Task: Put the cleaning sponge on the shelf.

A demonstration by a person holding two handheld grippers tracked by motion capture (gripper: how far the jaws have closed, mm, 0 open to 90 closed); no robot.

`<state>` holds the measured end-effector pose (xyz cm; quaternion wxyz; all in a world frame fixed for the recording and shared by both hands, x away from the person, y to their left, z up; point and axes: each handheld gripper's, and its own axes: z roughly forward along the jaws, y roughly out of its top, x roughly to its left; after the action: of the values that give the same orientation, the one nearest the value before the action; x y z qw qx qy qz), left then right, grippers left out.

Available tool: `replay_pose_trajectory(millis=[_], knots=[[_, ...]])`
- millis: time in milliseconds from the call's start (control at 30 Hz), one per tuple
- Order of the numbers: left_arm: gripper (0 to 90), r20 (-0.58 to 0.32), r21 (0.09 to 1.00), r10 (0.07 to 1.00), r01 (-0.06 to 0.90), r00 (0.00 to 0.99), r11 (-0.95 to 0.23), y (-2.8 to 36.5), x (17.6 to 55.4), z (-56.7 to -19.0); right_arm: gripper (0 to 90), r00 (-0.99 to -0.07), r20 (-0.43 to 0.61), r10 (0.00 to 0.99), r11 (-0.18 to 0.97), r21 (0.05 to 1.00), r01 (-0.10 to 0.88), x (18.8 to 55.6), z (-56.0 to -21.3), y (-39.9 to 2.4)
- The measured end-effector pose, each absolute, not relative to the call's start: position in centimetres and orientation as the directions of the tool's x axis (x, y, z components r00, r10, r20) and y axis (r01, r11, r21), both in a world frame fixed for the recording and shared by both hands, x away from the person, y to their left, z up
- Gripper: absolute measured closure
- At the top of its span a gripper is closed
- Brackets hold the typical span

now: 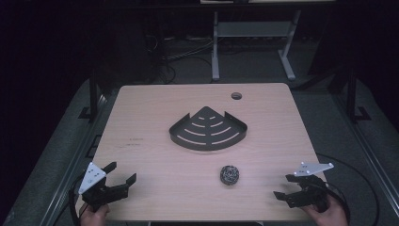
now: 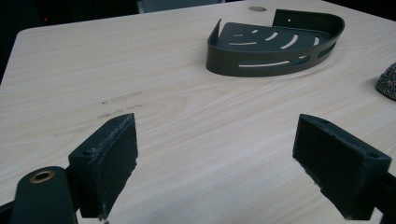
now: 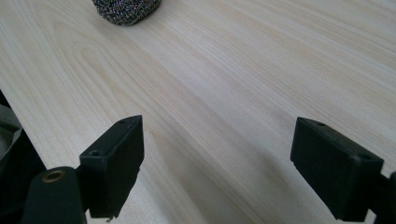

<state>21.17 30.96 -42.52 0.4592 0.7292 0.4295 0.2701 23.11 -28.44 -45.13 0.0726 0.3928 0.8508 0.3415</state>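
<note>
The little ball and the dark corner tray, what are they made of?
The ball looks like a scourer of coiled metal wire: tangled, glinting strands. The tray seems to be thin sheet metal with a matt dark coating: sharp bent walls and cut slots, though it could be plastic.

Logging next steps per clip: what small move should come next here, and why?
Probably ease the right gripper toward the steel scourer: its jaws stand open and empty, the scourer lies loose on the table nearest it, and the corner rack is empty.
</note>
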Motion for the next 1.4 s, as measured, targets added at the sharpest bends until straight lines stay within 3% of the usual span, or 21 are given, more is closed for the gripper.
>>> replay_pose_trajectory(millis=[1400], knots=[[13.2, -0.006, 0.905, 0.881, 0.378, 0.472, -0.196, 31.8, 20.9, -42.6, 16.2, -0.764, 0.105, 0.636, 0.587, 0.577, 0.568, 24.2, -43.7, -23.5]])
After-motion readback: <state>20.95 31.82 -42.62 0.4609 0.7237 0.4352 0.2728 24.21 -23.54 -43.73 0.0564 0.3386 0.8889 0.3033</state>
